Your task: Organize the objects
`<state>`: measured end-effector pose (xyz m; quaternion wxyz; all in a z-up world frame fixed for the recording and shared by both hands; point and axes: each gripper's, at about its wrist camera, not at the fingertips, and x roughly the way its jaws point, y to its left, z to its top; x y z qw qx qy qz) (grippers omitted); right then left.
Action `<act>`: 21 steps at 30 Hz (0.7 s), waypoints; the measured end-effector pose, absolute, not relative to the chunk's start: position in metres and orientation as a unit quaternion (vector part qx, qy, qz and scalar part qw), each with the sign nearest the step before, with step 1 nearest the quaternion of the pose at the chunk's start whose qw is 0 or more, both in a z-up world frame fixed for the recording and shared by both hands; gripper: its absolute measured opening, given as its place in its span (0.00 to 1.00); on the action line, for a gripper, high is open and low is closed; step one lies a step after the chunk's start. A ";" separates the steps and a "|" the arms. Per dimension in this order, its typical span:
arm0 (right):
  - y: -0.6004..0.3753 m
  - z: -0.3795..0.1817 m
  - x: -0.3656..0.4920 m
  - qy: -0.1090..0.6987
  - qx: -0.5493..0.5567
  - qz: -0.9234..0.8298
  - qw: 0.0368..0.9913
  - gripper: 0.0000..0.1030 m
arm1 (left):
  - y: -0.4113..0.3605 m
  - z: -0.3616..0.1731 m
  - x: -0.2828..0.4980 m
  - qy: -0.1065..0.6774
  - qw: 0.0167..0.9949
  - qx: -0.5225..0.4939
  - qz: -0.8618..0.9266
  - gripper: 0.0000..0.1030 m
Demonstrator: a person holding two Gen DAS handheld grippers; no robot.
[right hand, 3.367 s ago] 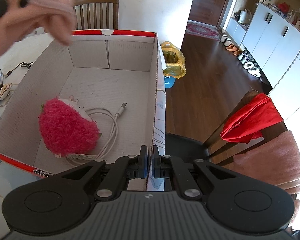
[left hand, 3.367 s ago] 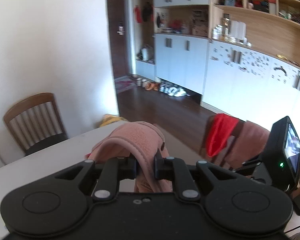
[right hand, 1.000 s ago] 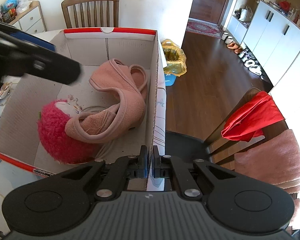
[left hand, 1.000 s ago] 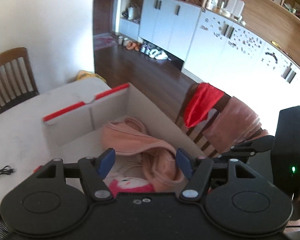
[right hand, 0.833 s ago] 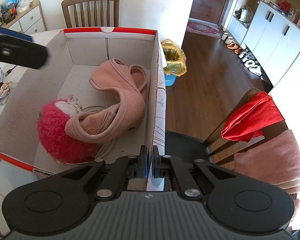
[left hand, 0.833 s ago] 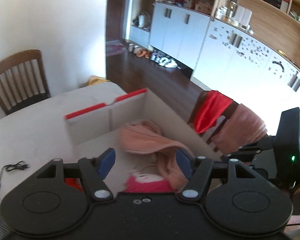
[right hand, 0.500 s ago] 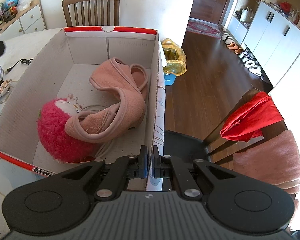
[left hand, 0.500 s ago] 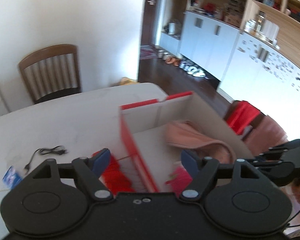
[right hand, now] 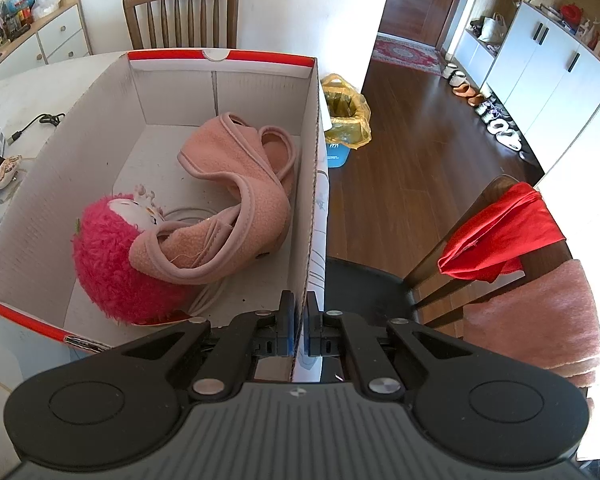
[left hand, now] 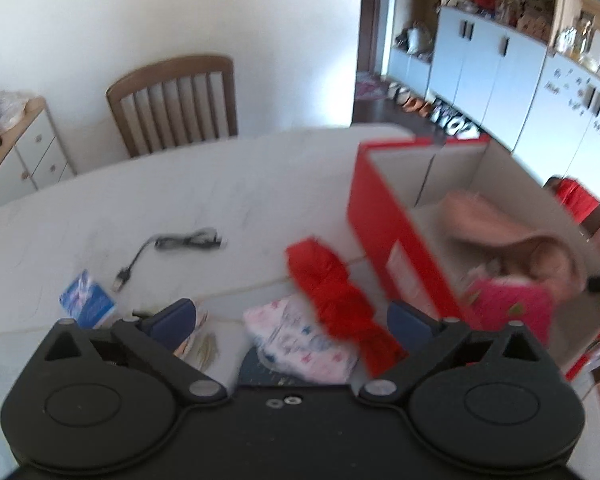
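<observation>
Box (right hand: pixel 312 184) on counter (left hand: pixel 180 200), holding pink slipper (right hand: pixel 236 196) and pink plush (right hand: pixel 108 252) | red fuzzy item (left hand: pixel 336 292) just outside box | left tool (left hand: pixel 292 316) spread apart, empty | right tool (right hand: pixel 298 330) clamped on box wall

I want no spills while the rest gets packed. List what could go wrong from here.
1. The right gripper is shut on the box wall; a tug could tip it and its plush.
2. The red item lies against the box side, so the open left gripper may bump the box.
3. The left view is blurred, so a grasp may miss.
</observation>
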<state>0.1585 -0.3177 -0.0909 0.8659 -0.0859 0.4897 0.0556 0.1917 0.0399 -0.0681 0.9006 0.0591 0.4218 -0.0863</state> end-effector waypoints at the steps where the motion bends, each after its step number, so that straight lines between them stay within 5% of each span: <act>1: -0.317 -0.091 0.158 0.490 -0.086 0.055 0.866 0.04 | 0.043 -0.076 0.192 0.426 0.899 0.061 -0.084 0.99; 21: -0.315 -0.091 0.160 0.493 -0.084 0.049 0.865 0.04 | 0.032 -0.163 0.211 0.486 0.864 0.097 -0.084 0.96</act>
